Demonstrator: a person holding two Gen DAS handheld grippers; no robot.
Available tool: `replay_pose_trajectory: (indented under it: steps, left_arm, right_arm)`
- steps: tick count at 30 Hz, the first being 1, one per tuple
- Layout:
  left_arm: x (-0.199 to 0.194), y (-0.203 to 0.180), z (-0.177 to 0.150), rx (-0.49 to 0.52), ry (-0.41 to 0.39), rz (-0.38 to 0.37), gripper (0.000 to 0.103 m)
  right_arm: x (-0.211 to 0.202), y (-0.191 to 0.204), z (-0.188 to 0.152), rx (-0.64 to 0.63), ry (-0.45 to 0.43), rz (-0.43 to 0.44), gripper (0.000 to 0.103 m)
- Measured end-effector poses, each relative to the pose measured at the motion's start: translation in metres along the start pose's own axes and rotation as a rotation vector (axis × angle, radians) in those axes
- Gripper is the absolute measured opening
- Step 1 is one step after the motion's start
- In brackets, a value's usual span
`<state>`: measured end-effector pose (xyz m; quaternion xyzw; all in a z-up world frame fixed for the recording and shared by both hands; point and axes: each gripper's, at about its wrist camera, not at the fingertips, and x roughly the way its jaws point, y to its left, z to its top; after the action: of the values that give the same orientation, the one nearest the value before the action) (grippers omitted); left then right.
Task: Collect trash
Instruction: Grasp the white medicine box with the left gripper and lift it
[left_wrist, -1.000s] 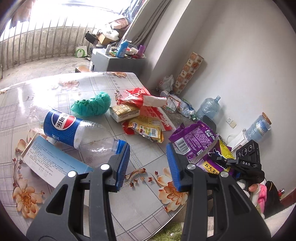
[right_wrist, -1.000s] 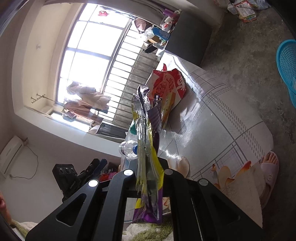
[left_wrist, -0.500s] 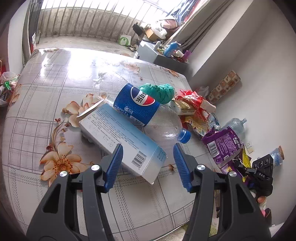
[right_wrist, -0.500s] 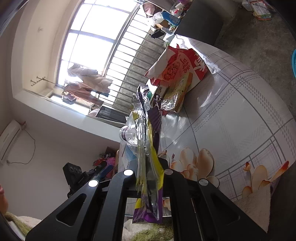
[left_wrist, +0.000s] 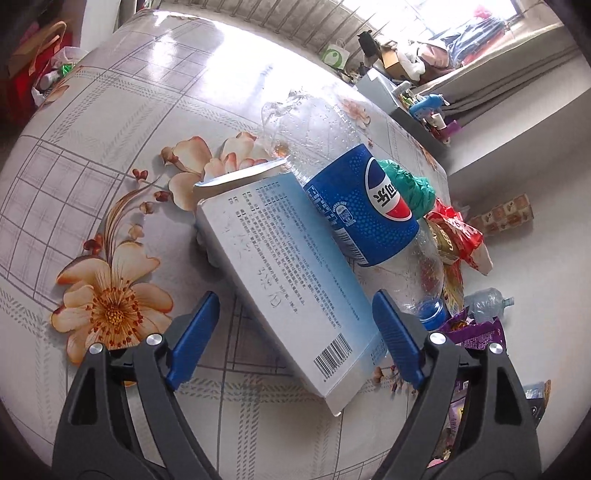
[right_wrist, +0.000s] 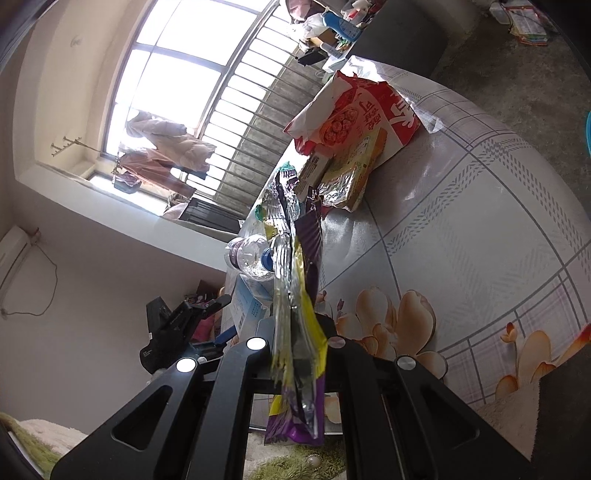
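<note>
Straddling the near end of the pale blue box (left_wrist: 284, 273), the left tongs (left_wrist: 295, 339) have just been opening and now stand wide apart, one blue pad on each side of the box with neither pressing on it. Since a second ago they have swung off the cola bottle's cap end and dropped toward the box, so the box looks like the next piece of trash to be picked up. It lies flat on the flowered counter (left_wrist: 110, 122); the cola bottle (left_wrist: 364, 210) leans against the box's far long edge, with a green bundle (left_wrist: 413, 188) just beyond the bottle. The right tongs (right_wrist: 295, 341) stay clamped together on a sheaf of purple and yellow wrappers (right_wrist: 295, 295), unchanged.
</note>
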<state>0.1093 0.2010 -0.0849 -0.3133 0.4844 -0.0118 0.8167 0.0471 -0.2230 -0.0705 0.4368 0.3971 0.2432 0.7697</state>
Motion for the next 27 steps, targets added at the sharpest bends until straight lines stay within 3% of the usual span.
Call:
replay_pose_trajectory:
  steps: [4,14,20,27]
  left_arm:
    - [0.009,-0.008,0.001,-0.043,-0.032,0.049,0.082]
    - [0.025,-0.033,0.001,-0.002,-0.114,0.18,0.083]
    - [0.037,-0.051,-0.007,0.155,-0.165,0.294,0.086]
    - [0.031,-0.047,-0.01,0.305,-0.128,0.246,0.086]
  right_arm:
    - [-0.009,-0.008,0.002,0.019,-0.017,-0.001,0.005]
    - [-0.018,-0.022,-0.002,0.055,-0.027,0.007,0.005]
    - [-0.019,-0.026,-0.003,0.07,-0.026,0.016,0.005]
    - [-0.02,-0.027,-0.003,0.074,-0.032,0.017,0.005]
